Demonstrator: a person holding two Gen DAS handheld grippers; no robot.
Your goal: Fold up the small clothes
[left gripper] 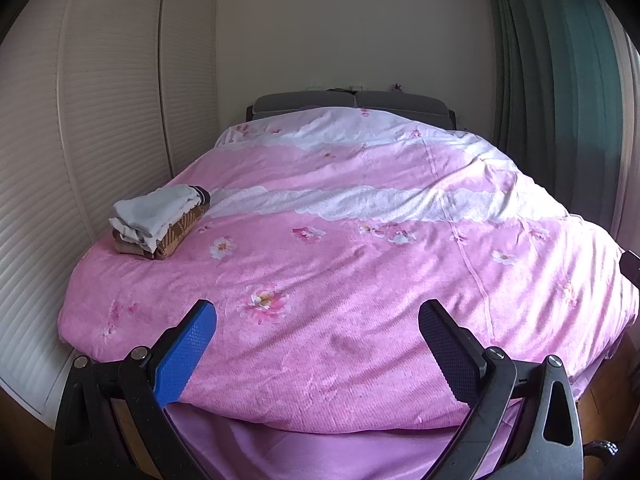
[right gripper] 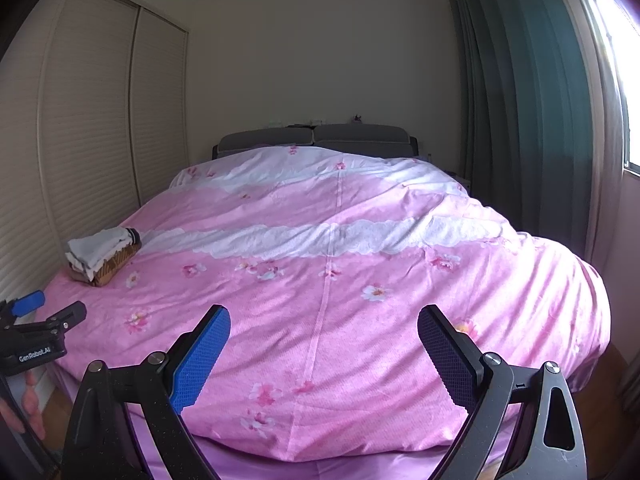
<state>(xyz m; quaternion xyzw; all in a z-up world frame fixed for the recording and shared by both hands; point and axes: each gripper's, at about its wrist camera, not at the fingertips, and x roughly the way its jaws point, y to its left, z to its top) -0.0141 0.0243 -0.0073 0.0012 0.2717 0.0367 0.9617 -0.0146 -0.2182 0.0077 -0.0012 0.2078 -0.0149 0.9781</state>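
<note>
Pink duvet [left gripper: 340,272] with white lace-patterned bands and pink-white flowers. Folded pile [left gripper: 160,224]: pale grey cloth over brown checked fabric. Teal-green curtains [left gripper: 560,80]. Each claw carries one blue pad [right gripper: 202,356], one dark.

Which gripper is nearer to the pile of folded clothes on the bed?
Left. The left gripper is on the pile of folded clothes' side of the bed; the right gripper is at the foot's middle, farther off.
</note>
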